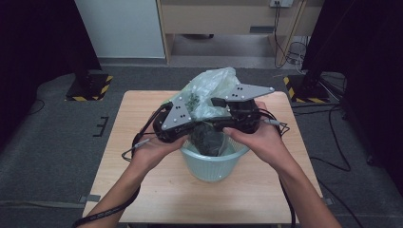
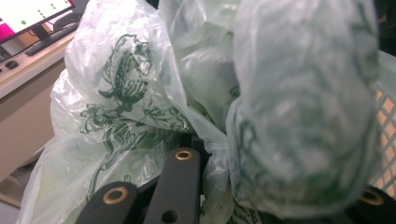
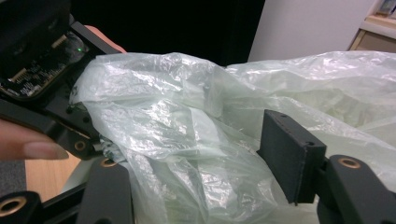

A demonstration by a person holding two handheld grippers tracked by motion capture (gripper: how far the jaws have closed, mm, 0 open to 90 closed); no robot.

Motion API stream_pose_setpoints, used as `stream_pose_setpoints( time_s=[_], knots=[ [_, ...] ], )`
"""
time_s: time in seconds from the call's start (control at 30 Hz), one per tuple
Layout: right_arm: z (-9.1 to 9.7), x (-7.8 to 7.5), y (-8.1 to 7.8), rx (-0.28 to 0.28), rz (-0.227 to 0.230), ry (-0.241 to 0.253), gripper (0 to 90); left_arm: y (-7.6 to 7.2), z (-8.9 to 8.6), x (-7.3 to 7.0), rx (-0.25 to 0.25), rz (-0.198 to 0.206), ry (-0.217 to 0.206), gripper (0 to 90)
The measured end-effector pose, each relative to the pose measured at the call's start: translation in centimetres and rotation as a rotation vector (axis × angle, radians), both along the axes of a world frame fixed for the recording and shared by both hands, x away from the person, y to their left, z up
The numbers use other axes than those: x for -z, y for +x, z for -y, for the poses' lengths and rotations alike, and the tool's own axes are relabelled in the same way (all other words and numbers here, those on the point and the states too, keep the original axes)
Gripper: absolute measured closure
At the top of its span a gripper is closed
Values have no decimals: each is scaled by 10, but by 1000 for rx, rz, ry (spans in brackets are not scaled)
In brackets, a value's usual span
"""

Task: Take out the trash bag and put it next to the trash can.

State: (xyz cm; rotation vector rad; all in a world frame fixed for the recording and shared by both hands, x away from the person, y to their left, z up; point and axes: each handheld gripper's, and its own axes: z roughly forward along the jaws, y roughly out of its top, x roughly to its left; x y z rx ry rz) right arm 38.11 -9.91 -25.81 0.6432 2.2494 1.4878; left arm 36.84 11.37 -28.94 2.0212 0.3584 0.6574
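Light wooden bench carries a pale green ribbed plastic basket. Translucent green-printed plastic bag bunches above the basket, between both grippers. Left gripper jaws pinched tight on the bag; right gripper jaws partly spread, bag film between them, not clamped.

The plastic bag is translucent pale green with a dark green leafy print. The basket is pale mint with ribbed slats. Both tools, left and right, are black with grey plates. The surface is light wood grain.
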Motion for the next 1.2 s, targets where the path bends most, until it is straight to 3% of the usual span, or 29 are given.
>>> stream_pose_setpoints(
  time_s=[0.23, 0.53, 0.57, 0.8, 0.93, 1.0, 1.1, 1.2],
  knots=[
    [3, 5, 1, -11, -27, -27, 413, 4, -7, -3, -38, -12, -27, 868],
    [5, 9, 2, 1, -9, -22, 276, 2, -9, -10, -66, 21, -83, 879],
    [4, 11, 1, -8, -7, -38, 263, 2, -9, -11, -63, 7, -100, 878],
    [6, 16, 3, 22, -1, -85, 251, 1, -9, -12, -71, 6, -109, 879],
    [11, 18, 5, 17, -9, -65, 282, 0, -7, -12, -82, 13, -102, 879],
    [12, 18, 4, -5, -4, -43, 350, 1, -7, -12, -86, 15, -95, 878],
    [13, 18, 2, -9, 9, -51, 445, 1, -7, -12, -88, 14, -102, 878],
    [11, 20, 3, -17, 6, -88, 385, 1, -6, -13, -85, 7, -119, 879]
  ],
)
